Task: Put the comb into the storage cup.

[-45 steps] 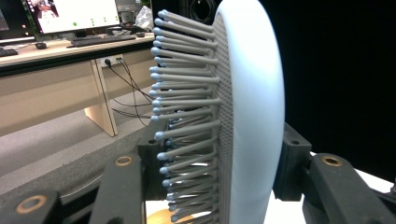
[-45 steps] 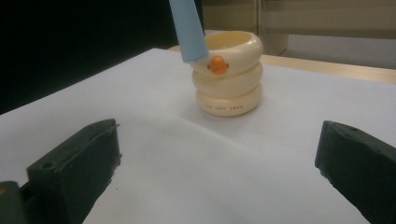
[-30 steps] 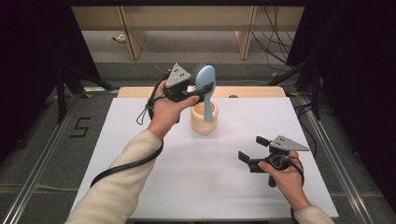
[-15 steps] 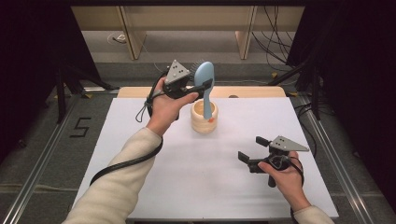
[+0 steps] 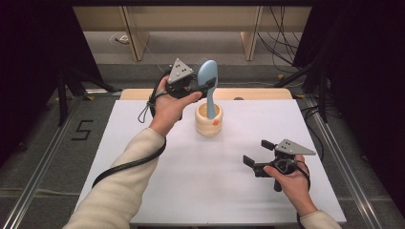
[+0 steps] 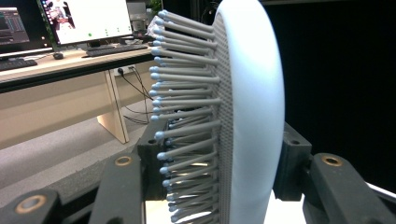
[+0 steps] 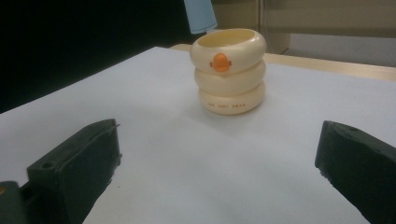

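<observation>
Above the cream cup (image 5: 208, 119), the left claw (image 5: 203, 87) clamps the blue hairbrush (image 5: 208, 78) upright, handle down.

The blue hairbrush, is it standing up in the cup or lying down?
Standing up. The hairbrush is upright, handle down in the cream cup, gripped by the left gripper.

The lower end of the pale blue plastic hairbrush (image 5: 208, 81) sat inside the cream ribbed ceramic holder (image 5: 208, 119), out of sight — how deep it reached could not be told. In the left gripper view the brush's top and bottom were cut off by the picture's edges. In the right gripper view only a blue handle stub (image 7: 200, 15) showed above the holder's rim — the small lettering on the holder's lowest ring was too small to read.
</observation>
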`<control>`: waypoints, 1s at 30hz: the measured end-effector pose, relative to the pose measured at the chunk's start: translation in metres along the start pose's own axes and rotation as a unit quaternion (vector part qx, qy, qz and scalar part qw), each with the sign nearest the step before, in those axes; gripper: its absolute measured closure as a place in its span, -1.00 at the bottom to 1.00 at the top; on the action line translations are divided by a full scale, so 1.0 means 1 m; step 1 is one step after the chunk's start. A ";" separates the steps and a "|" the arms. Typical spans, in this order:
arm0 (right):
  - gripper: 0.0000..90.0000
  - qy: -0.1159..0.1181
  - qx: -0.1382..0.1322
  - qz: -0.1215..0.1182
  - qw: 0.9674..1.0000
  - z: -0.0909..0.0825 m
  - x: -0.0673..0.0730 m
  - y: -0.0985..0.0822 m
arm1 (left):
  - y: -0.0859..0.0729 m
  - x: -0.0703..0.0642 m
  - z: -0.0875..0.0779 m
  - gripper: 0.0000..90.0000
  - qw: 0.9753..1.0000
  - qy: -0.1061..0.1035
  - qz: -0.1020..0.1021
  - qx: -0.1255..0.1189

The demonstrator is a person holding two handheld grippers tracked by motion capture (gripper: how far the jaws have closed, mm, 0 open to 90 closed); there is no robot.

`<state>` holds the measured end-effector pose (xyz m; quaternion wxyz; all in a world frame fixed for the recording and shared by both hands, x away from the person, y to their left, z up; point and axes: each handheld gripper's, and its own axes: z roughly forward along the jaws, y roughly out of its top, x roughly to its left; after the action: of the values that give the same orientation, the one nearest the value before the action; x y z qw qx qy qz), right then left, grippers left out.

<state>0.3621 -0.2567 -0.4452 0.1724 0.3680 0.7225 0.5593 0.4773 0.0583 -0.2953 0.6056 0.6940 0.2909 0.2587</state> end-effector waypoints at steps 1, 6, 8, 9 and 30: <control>-0.98 0.000 0.000 0.000 1.000 0.000 0.000 0.000 | 0.000 0.000 0.000 0.10 1.000 0.001 -0.001 0.000; -0.98 0.000 0.000 0.000 1.000 0.000 0.000 0.000 | 0.000 0.002 0.001 0.09 1.000 0.003 -0.007 0.000; -0.98 0.000 0.001 0.000 1.000 0.000 0.000 0.000 | -0.001 0.003 0.002 0.09 1.000 0.004 -0.007 0.001; -0.98 0.000 0.001 0.000 1.000 0.000 0.000 0.000 | -0.001 0.003 0.003 0.09 1.000 0.004 -0.006 0.001; -0.98 0.001 0.001 0.000 1.000 0.000 0.000 -0.001 | 0.001 0.004 0.009 0.09 1.000 0.006 0.007 0.000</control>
<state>0.3620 -0.2566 -0.4458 0.1715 0.3675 0.7231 0.5591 0.4865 0.0549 -0.2959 0.6022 0.6945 0.2895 0.2669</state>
